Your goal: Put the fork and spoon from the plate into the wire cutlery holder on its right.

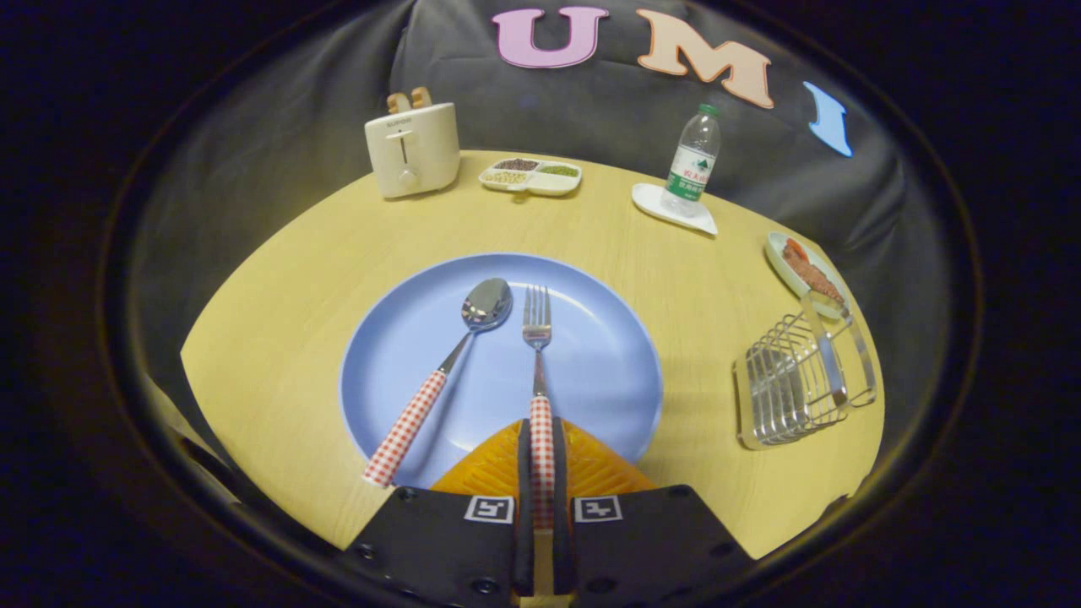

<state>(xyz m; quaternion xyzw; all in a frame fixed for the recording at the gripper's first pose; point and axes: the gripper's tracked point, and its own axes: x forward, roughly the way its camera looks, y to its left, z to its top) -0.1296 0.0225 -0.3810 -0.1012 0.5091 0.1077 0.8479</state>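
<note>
1. Gripper view: the gripper (540, 439) is seen low over the near rim of the blue plate (608, 371), its two fingers clenched on the red-checked handle of the fork (538, 355), one finger pressed against each side.
2. The fork is laid on the plate with its tines pointed away from the fingers, toward the plate's middle.
3. The spoon (448, 380) is laid on the plate just left of the fork, bowl up near the plate's middle, its checked handle slanted out over the plate's near-left rim.
4. The wire cutlery holder (798, 380) is stood on the wooden table (279, 312) to the right of the plate, apart from it.
5. Beyond the plate, a toaster (412, 148), a divided snack dish (530, 176) and a water bottle (692, 160) on a white coaster are seen; a small dish of food (802, 270) is placed just behind the holder.
</note>
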